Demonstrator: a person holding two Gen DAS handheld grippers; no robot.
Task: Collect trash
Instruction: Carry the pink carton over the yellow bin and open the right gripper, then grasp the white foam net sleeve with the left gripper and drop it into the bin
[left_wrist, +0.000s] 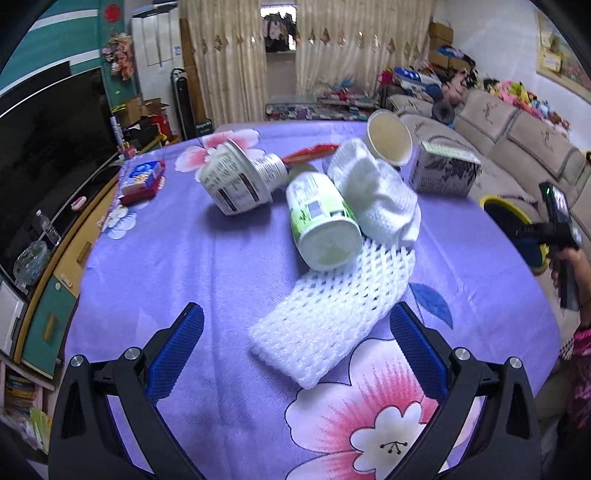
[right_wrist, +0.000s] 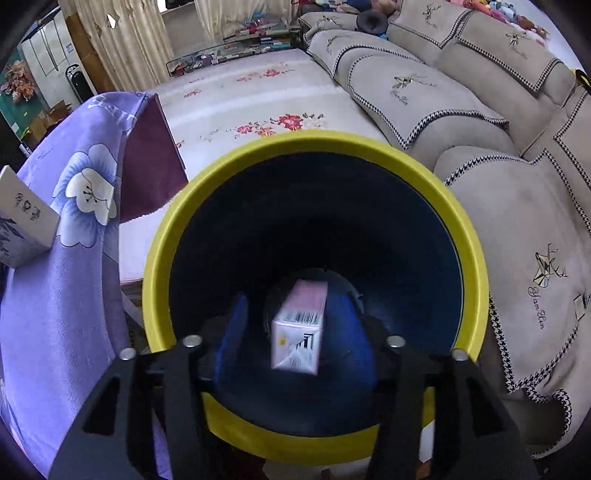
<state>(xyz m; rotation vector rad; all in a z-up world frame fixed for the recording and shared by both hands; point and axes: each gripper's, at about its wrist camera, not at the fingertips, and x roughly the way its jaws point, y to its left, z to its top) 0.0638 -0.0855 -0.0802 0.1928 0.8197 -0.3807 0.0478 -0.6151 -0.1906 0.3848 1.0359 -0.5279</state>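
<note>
The small pink carton (right_wrist: 299, 328) hung loose between the right gripper (right_wrist: 295, 332)'s spread jaws over the yellow-rimmed bin (right_wrist: 469, 236); left gripper (left_wrist: 295, 332) spread, empty; foam netting (left_wrist: 332, 317), tubs remained on the counter (left_wrist: 166, 277).

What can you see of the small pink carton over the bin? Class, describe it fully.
The small pink carton is a slim rectangular box, seemingly cardboard, with pink sides and a white end face printed with a barcode and dark markings. It is blurred and tilted, end face toward the camera, between the right gripper's blue fingers with gaps on both sides, so it looks released. It sits over the dark inside of the yellow-rimmed bin.
</note>
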